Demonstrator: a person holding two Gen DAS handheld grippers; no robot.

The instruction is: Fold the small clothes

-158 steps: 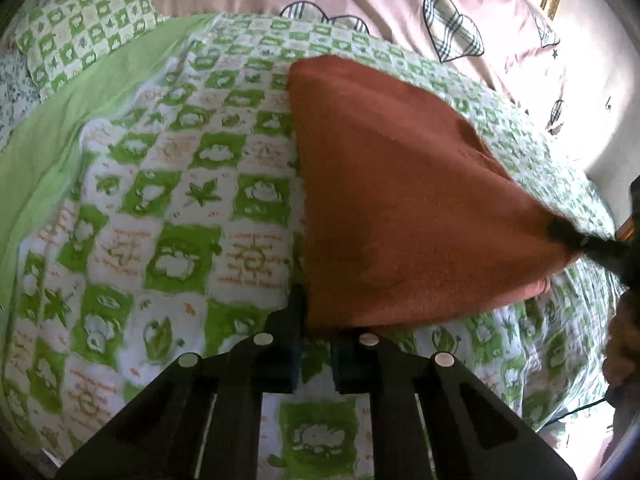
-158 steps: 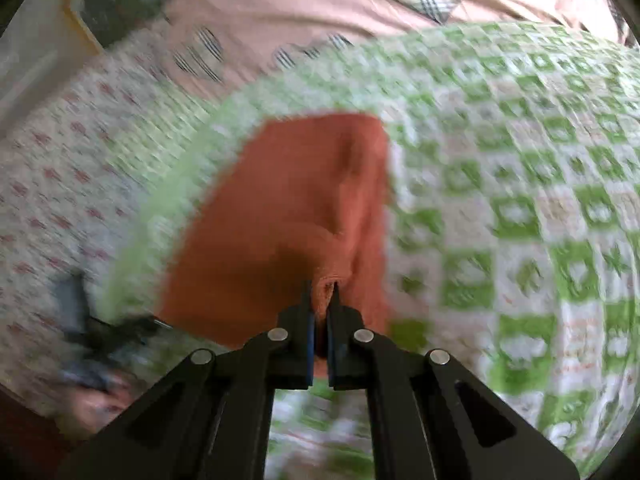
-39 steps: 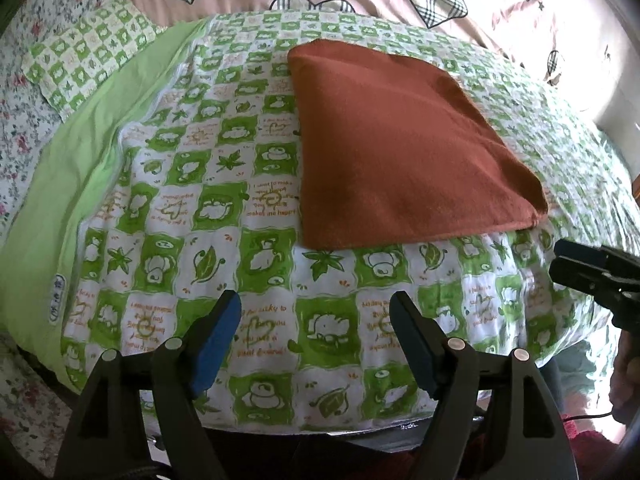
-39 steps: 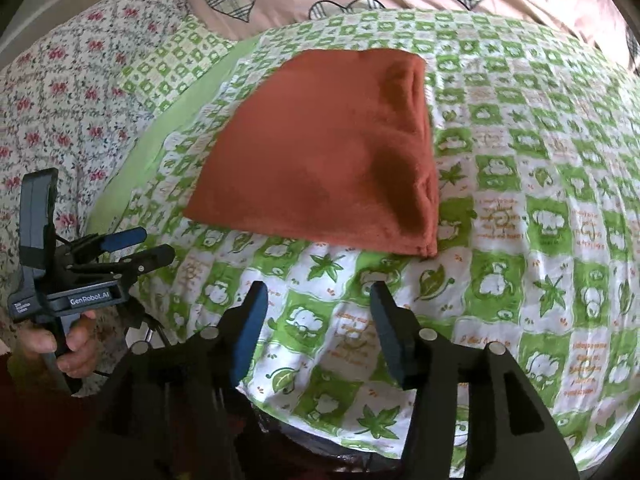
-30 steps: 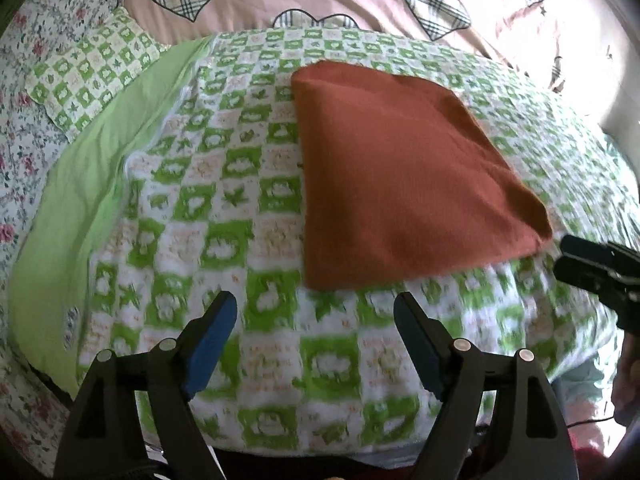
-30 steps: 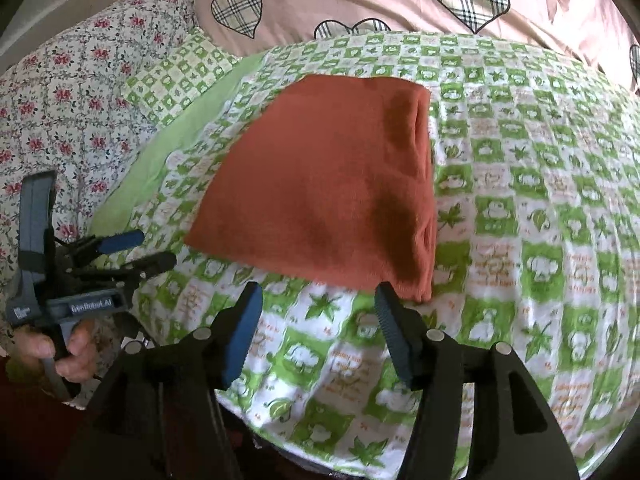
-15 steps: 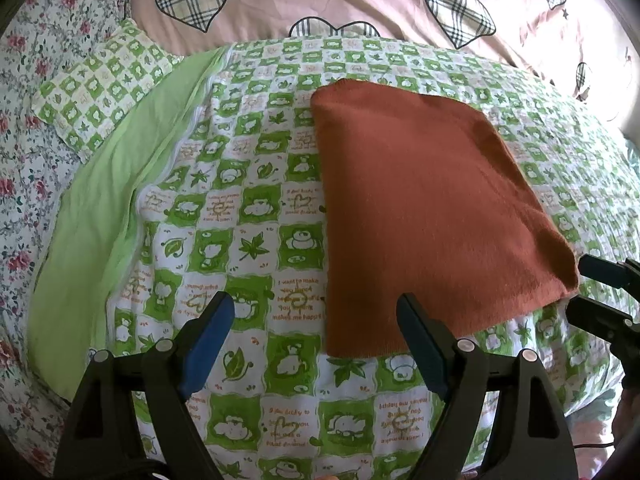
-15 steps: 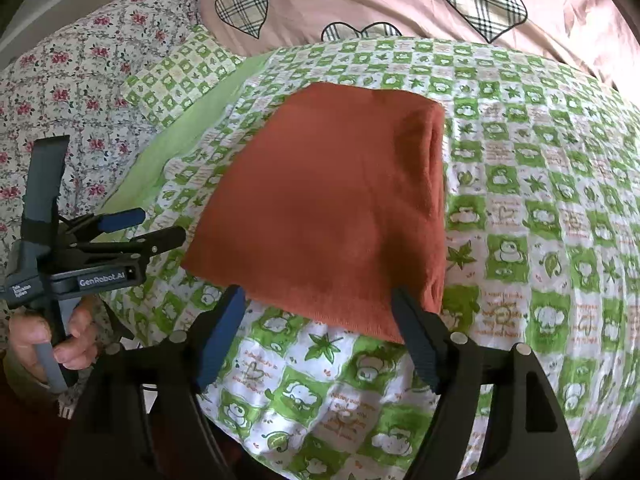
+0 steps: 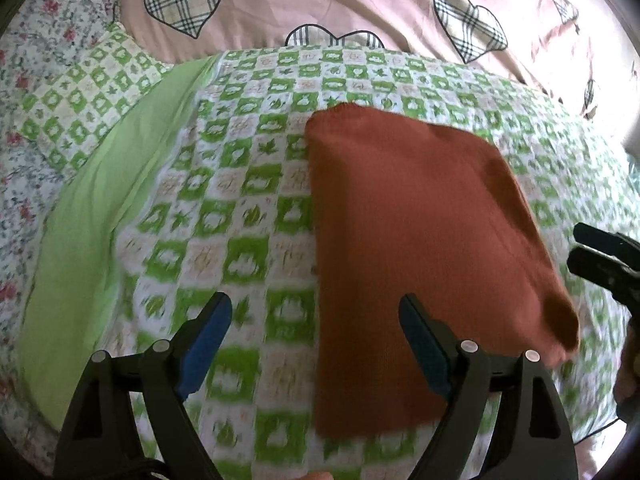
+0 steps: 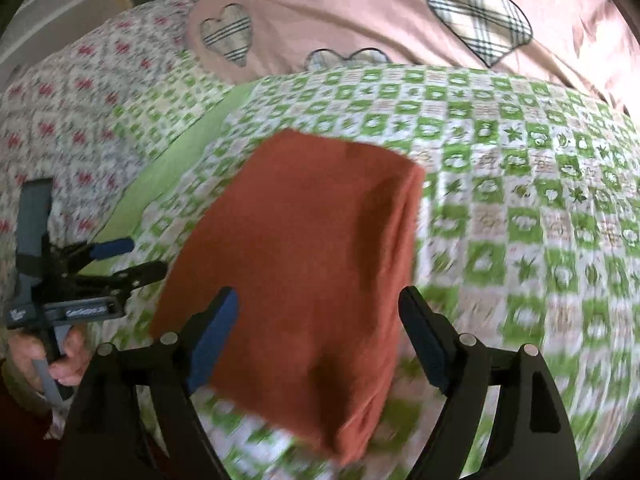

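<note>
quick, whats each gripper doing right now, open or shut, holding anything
left gripper: open, holding nothing, at the near left corner of the rust-red folded cloth.
right gripper: open, holding nothing, at the cloth's near right edge.

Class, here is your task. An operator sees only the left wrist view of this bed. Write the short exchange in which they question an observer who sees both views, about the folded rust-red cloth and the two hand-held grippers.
Operator: I see the right hand-held gripper only side-on at the edge of my view. Is it open?
Observer: Yes. The right wrist view shows its fingers spread wide, framing the near end of the rust-red cloth.
Operator: What holds my left hand-held gripper?
Observer: A bare hand, wrapped around its handle beside the bed.
</note>
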